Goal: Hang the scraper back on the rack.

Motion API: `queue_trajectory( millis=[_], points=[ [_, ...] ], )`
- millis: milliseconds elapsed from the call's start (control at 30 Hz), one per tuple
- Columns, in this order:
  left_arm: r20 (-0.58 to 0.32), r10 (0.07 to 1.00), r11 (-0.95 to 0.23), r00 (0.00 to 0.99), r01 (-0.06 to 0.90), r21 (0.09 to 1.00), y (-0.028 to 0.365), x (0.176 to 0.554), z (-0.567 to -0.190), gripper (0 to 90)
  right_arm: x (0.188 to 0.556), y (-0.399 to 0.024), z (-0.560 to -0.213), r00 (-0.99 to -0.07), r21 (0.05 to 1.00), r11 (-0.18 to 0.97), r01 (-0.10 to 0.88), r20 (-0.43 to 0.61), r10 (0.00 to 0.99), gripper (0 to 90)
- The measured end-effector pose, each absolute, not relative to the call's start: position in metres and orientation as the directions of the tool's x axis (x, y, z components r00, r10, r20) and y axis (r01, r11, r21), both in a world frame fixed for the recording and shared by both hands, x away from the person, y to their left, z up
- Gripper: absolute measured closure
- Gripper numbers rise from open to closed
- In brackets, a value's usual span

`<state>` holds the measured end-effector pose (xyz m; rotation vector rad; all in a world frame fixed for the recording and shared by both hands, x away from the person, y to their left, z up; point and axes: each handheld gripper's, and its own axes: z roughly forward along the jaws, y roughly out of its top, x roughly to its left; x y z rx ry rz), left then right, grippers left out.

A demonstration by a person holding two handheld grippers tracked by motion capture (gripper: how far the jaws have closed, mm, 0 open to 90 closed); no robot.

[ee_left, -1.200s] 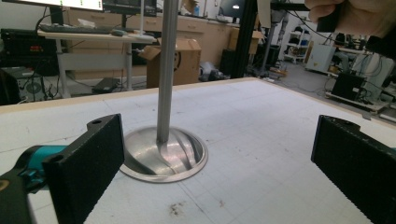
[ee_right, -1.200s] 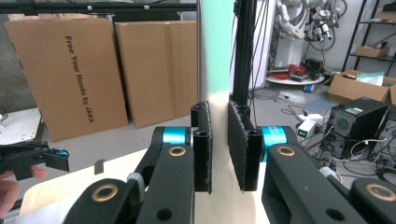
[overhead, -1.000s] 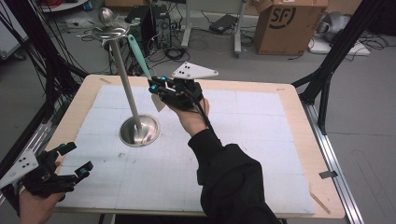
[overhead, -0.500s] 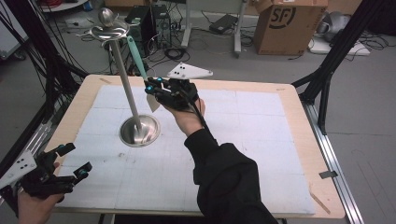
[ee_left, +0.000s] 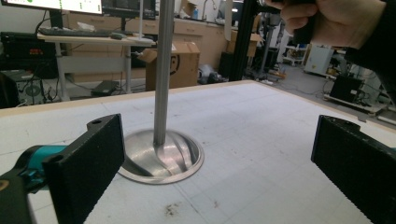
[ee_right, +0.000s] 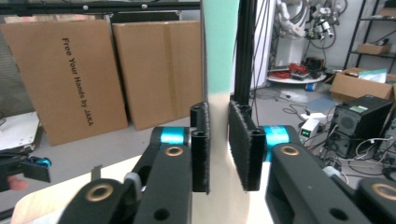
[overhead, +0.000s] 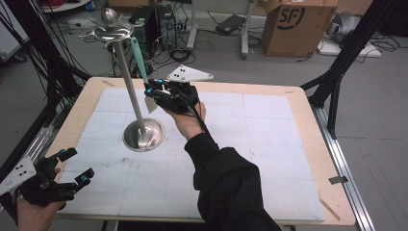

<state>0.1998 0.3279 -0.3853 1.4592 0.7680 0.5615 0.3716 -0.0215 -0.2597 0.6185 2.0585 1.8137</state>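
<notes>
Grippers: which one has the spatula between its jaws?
Right gripper, raised beside the stand, jaws just opening around the hanging spatula; left gripper sits open, empty.

Cardboard boxes (overhead: 293,26) are sitting on the grey floor (overhead: 375,110) beyond the white-covered surface (overhead: 269,139) (black cables (overhead: 48,82) are trailing everywhere), while a black frame post (overhead: 344,57) is leaning alongside.

Both grippers are black with teal joints, brass screws and grey three-cornered plates; the person's sleeve (overhead: 231,187) is black.
</notes>
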Motion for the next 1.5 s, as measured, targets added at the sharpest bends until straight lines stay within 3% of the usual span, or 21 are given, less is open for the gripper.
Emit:
queue_trajectory(
  millis=[433,800,1167,1500],
  points=[
    [-0.116,0.752,0.055,0.648,0.114,0.992,0.327,0.2,-0.385,3.5,0.355,-0.061,-0.27,-0.852,0.993,0.066,0.103,0.054,0.521,36.4],
    [-0.12,0.749,0.059,0.652,0.115,0.992,0.324,0.203,-0.385,3.5,0.329,-0.11,-0.29,-0.864,0.992,0.089,0.084,0.029,0.503,0.1],
    [-0.112,0.734,0.043,0.67,0.119,0.992,0.313,0.211,-0.388,3.6,0.298,-0.141,-0.324,-0.866,0.987,0.157,0.039,-0.045,0.498,0.0],
    [-0.101,0.72,0.046,0.686,0.099,0.994,0.305,0.218,-0.393,3.5,0.278,-0.184,-0.361,-0.857,0.987,0.152,0.056,-0.031,0.515,0.0]
  ],
)
